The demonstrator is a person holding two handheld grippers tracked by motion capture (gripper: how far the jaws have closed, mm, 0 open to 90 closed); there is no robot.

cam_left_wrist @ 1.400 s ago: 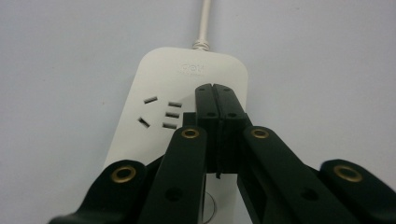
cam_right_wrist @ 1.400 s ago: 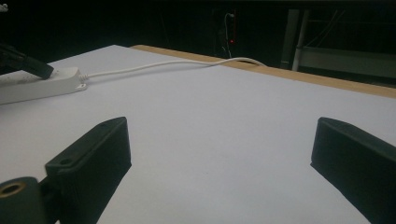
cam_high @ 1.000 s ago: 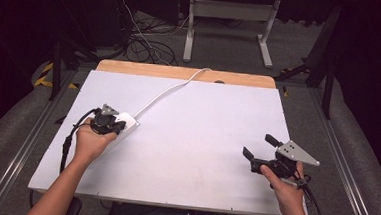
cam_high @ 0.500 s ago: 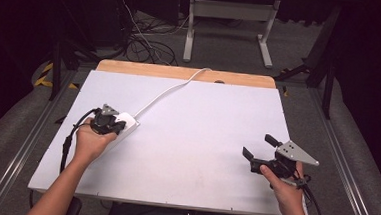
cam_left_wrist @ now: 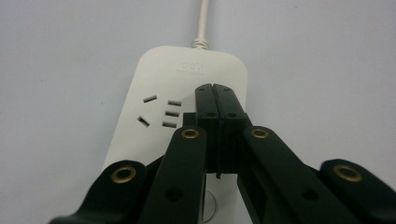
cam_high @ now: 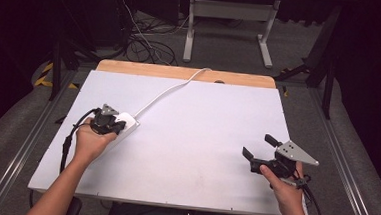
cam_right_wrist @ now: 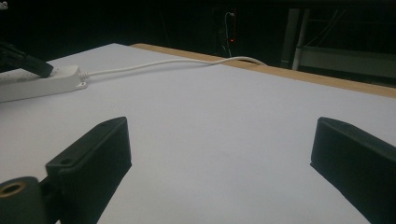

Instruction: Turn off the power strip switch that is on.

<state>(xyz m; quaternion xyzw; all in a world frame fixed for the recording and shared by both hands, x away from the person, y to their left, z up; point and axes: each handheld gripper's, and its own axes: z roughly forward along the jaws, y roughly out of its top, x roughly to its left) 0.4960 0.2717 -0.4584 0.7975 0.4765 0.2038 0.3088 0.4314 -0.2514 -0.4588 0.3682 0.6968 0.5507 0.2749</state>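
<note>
Left gripper (cam_left_wrist: 215,91), jaws pressed together, tips resting on white power strip (cam_left_wrist: 159,116) at table's (cam_high: 201,138) left side. Right gripper (cam_high: 259,147), jaws spread, empty, well apart. Risk: closed tips slide off smooth casing, or push shifts unanchored strip, dragging cord (cam_high: 167,92).

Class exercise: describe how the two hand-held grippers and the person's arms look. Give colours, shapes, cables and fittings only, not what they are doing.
Both tools are black. The left gripper has flat jaw pads on angular link arms with brass-coloured rivets. The right gripper has blocky, rounded jaws. Each carries a grey three-cornered plate on top and trails a black cable. The person's forearms are bare, with no sleeves or gloves in view.
</note>
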